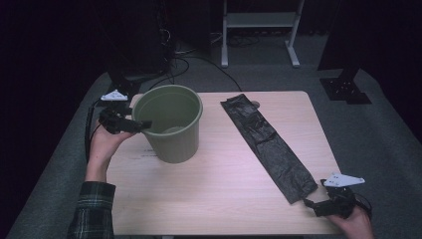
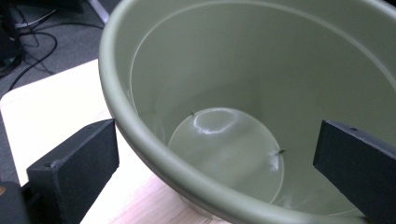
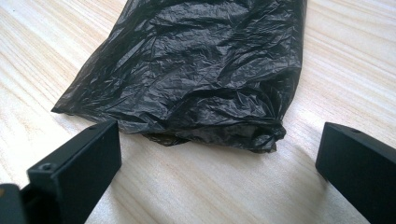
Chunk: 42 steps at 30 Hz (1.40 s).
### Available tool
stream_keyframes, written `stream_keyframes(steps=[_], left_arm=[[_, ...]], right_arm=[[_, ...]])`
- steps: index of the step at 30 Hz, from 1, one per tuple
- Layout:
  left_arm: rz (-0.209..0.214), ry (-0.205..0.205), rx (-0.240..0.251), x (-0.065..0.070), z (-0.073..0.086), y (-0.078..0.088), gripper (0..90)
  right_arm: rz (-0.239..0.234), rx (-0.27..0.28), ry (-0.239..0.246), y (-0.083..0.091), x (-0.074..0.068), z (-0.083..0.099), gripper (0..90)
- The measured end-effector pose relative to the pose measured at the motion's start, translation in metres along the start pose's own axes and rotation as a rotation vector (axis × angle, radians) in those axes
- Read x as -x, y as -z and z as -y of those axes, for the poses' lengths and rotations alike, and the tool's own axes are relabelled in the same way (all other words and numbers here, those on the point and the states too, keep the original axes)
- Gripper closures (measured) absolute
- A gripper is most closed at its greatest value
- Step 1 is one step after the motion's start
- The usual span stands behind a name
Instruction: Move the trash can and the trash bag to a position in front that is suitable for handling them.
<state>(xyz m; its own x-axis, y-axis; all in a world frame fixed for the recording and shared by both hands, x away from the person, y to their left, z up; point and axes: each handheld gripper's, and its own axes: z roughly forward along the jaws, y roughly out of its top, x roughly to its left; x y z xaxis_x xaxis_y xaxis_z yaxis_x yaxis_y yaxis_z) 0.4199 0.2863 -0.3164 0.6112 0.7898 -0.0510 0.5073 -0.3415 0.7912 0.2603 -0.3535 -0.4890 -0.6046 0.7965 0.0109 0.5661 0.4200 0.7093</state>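
An olive green plastic pot point(image 1: 171, 144) stands upright on the left half of the pale wooden table point(image 1: 214, 189). My left gripper point(image 1: 143, 124) is open at its left rim. In the left gripper view the pot point(image 2: 224, 60) is empty, and the left gripper point(image 2: 215, 158) straddles the rim with one jaw outside and one inside. A flat, crumpled black plastic bag point(image 1: 271, 147) lies diagonally across the right half. My right gripper point(image 1: 309, 204) is open just short of its near end. In the right gripper view the bag point(image 3: 196, 70) end lies slightly ahead of the right gripper point(image 3: 219, 158).
Behind the table stand a white desk frame point(image 1: 259, 30) and cables point(image 1: 184, 57) on the grey floor. A black stand base point(image 1: 346, 89) sits off the table's far right corner. Bare tabletop point(image 3: 187, 196) lies between pot and bag.
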Motion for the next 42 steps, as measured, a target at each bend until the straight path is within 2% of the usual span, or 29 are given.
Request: stream_keyframes(steps=[2, 6, 14, 18, 29, 42], left_arm=[[0.022, 0.019, 0.012, -0.001, 0.002, -0.002, 0.0], [0.014, 0.022, 0.002, 0.002, 0.001, -0.003, 0.0], [0.039, -0.003, -0.008, 0.013, 0.001, -0.003, 0.0], [0.062, -0.007, 0.01, 0.021, 0.003, -0.004, 0.0], [0.122, -0.053, 0.0, 0.05, 0.004, -0.006, 0.0], [0.206, -0.126, -0.012, 0.094, 0.001, -0.013, 0.0]], right_arm=[[0.0, 0.0, 0.001, 0.0, 0.0, 0.0, 0.0], [0.0, 0.0, 0.001, 0.0, 0.0, 0.0, 0.0], [0.0, 0.001, 0.001, 0.0, 0.0, 0.0, 0.0], [0.0, 0.0, 0.001, 0.0, 0.0, 0.0, 0.0], [0.0, 0.0, 0.001, 0.0, 0.0, 0.0, 0.0], [0.0, 0.0, -0.002, 0.0, 0.0, 0.0, 0.0]])
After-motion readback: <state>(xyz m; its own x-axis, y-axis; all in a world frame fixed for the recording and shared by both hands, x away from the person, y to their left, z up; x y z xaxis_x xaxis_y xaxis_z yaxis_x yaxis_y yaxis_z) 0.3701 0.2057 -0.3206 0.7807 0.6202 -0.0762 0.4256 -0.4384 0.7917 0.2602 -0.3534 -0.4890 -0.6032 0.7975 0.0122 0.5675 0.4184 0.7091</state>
